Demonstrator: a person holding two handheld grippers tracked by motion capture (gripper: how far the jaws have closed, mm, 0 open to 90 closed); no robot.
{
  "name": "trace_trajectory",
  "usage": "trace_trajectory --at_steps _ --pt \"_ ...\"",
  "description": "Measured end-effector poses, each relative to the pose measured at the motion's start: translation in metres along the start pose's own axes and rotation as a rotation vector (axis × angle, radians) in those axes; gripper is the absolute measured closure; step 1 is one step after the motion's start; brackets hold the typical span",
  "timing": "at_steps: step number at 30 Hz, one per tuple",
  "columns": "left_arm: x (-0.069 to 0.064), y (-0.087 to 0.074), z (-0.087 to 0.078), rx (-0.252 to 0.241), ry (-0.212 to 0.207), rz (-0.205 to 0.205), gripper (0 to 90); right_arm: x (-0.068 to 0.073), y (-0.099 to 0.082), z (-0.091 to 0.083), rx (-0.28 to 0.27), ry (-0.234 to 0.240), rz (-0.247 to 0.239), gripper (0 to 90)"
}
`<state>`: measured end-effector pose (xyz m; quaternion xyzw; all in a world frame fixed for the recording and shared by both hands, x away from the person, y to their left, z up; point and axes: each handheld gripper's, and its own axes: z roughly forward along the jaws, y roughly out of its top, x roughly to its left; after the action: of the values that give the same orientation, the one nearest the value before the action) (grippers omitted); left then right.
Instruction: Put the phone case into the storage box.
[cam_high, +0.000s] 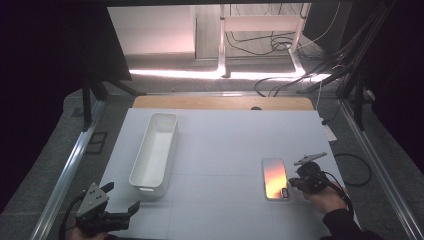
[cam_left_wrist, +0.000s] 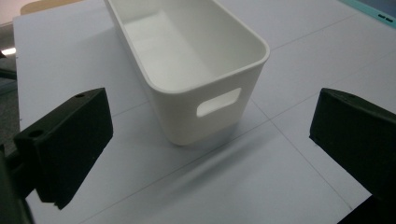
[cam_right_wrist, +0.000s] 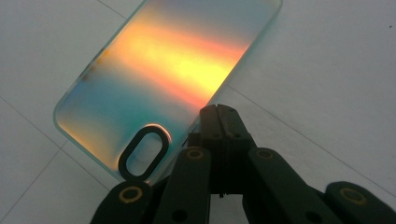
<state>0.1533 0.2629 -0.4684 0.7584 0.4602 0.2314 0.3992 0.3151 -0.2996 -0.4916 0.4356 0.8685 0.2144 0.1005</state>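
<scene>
My left gripper (cam_high: 122, 200) spread wide facing the white bin (cam_left_wrist: 187, 70), my right gripper (cam_right_wrist: 219, 116) pinched together at the iridescent phone case's (cam_right_wrist: 163, 70) edge, white table (cam_high: 225, 145).

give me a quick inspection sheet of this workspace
Surface: white table sheet, flat, faint grid lines.
Job's things: empty white bin left of centre; iridescent phone case lying flat at right.
Clutter: nothing seen.
Grippers: left gripper open, facing the bin's handle end; right gripper shut, jaw tips at the case's edge near its camera cutout.
Cables: black bundle on the floor beyond the table.
Surroundings: dark, bright light strip behind.
</scene>
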Motion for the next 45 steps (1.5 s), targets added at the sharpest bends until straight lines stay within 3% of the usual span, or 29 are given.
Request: trace_trajectory --at_steps 7,18,24,26,38,40,43,45 --pt "0.0 0.0 0.0 0.001 0.003 0.002 0.1 0.0 -0.003 0.004 0.021 0.002 0.005 89.7" --pt "-0.001 0.0 0.0 0.002 0.004 0.001 0.1 0.011 -0.002 0.006 0.026 0.067 0.015 89.7" --pt "-0.001 0.001 0.001 0.004 0.004 0.002 0.1 0.02 0.002 0.009 0.025 0.089 -0.018 89.7" --pt "-0.001 0.001 0.001 0.004 0.004 0.002 0.1 0.026 0.004 0.011 0.025 0.105 -0.051 89.7" --pt "-0.001 0.001 0.001 0.006 0.005 0.003 0.1 0.041 0.016 0.02 0.015 0.142 -0.099 89.7" --pt "-0.001 0.001 0.001 0.005 0.005 0.003 0.1 0.048 0.02 0.023 0.016 0.144 -0.131 89.6" --pt "0.0 0.001 0.001 0.003 0.005 0.001 0.1 0.047 0.023 0.02 0.011 0.14 -0.116 89.6" --pt "0.0 0.001 0.001 0.004 0.005 -0.003 0.1 0.041 0.025 0.015 -0.025 0.137 -0.098 89.7"
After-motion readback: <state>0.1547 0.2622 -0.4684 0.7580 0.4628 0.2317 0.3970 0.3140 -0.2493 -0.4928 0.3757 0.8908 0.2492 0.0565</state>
